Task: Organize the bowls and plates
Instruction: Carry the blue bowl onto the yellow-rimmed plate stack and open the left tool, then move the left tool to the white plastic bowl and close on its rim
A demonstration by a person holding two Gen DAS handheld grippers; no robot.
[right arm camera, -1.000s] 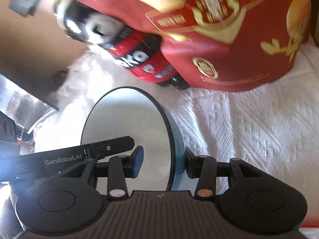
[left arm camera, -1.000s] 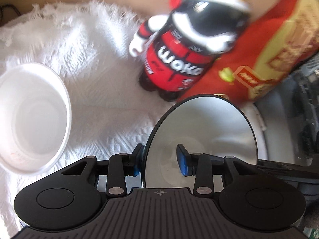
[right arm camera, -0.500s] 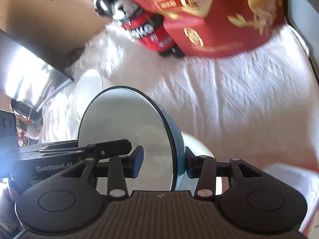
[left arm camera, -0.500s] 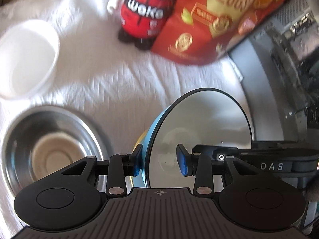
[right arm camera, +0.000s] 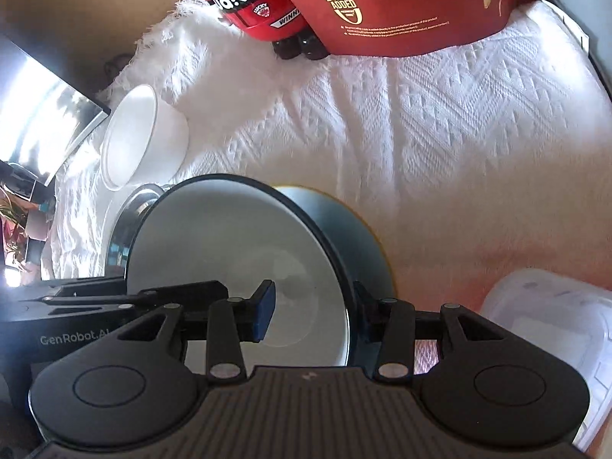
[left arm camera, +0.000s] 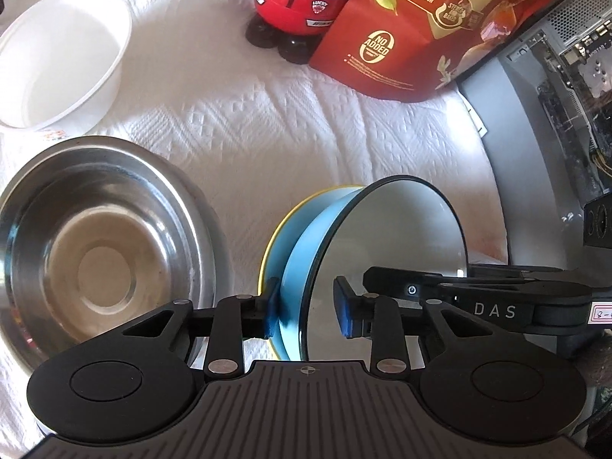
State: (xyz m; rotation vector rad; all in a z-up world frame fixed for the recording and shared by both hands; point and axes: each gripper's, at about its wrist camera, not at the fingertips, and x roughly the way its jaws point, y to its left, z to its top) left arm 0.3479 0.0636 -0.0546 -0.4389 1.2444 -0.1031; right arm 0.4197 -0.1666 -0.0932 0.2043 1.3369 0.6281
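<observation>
Both grippers carried the blue bowl over a yellow-rimmed plate; left fingers closing on its rim, right fingers clamped.

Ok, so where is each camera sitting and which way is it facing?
Left wrist: on the left gripper, looking down past the steel bowl; its jaws are closing around the blue bowl rim.
Right wrist: on the right gripper, looking down, clamped on the opposite rim; the left gripper shows at left.
Shared: blue bowl, white bowl, red bottle, snack bag.

Open cloth between steel bowl and snack bag
</observation>
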